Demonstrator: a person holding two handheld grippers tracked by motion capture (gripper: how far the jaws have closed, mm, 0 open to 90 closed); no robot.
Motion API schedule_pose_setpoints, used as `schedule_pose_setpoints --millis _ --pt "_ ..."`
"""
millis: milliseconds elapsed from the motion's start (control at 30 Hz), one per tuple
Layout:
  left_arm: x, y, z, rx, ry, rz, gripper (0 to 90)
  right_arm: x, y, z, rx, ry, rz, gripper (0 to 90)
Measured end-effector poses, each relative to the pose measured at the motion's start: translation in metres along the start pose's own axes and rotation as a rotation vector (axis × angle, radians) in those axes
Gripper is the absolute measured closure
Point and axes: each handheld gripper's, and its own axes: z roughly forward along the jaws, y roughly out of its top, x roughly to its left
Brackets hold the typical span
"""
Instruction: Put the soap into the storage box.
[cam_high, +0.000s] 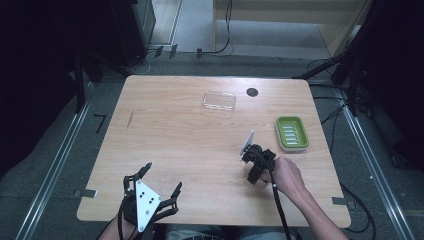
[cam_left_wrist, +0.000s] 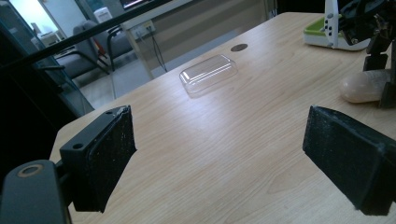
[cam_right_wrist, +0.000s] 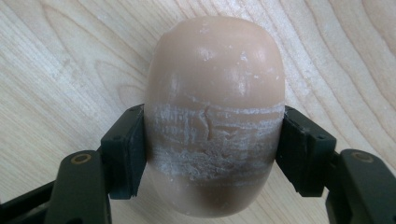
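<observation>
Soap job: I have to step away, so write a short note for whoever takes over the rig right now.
Right gripper: shut on the soap bar, which lies on the table near the front right.
Left gripper: open, holding nothing, at the front left.
Green soap dish: at the right edge, nothing in it.
Clear lid: lying apart at the back of the table.
Done: soap gripped.
Left, probably: lift the soap into the dish, then perhaps fit the lid.
</observation>
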Motion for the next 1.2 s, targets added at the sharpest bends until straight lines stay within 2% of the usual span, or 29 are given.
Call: schedule_pose_setpoints --millis 133,1200 --pt "0.000 0.000 0.000 -0.001 0.000 0.000 9.9 0.000 -0.001 -0.001 0.003 0.000 -0.007 33.4" --pt "0.000 0.000 0.000 -0.003 0.003 0.000 9.9 -0.014 -0.011 -0.019 -0.016 0.000 0.037 33.5"
